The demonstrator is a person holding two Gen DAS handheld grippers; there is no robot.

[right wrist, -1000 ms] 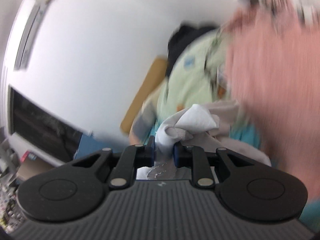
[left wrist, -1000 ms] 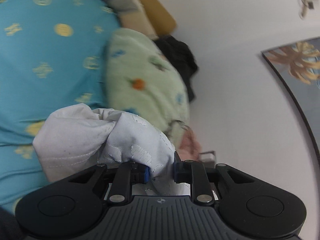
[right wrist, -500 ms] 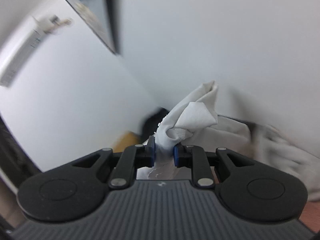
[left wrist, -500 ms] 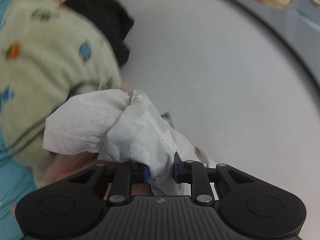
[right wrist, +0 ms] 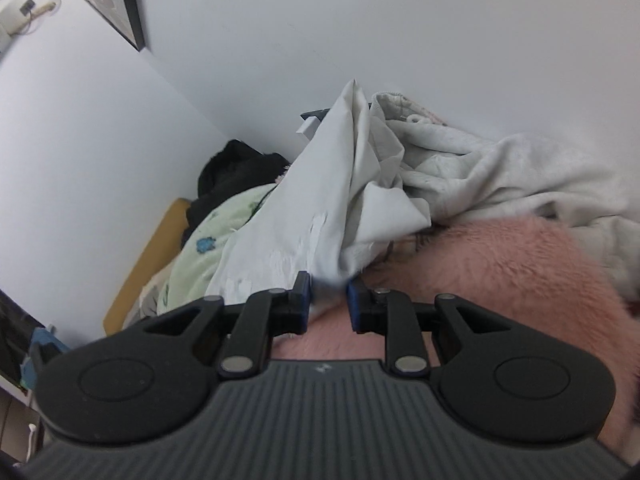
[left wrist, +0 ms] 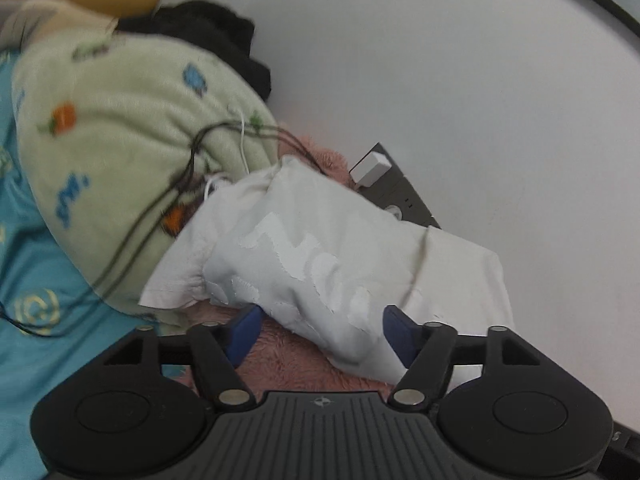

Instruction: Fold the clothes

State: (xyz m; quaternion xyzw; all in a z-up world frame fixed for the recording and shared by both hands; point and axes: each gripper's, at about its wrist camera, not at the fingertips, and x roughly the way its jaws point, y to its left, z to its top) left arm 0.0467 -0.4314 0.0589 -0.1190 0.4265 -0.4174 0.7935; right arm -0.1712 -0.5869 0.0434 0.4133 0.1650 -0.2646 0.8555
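Resting bunched on the pink fleece (left wrist: 280,364), white garment (left wrist: 320,256) needing flattening, both claws standing apart, gripping nothing.

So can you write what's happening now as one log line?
left gripper: open | right gripper: open | white garment: released on pink blanket

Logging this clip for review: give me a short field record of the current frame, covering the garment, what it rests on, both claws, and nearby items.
garment: white garment, bunched, embroidered patches showing
resting on: pink fluffy blanket
left claw: open, jaws either side of the cloth, not clamped
right claw: open, cloth edge between the jaws
beside the garment: green patterned blanket with dark cords across it
behind: black clothing, power strip by the wall
other laundry: pale grey sweatshirt, crumpled
fold status: not folded
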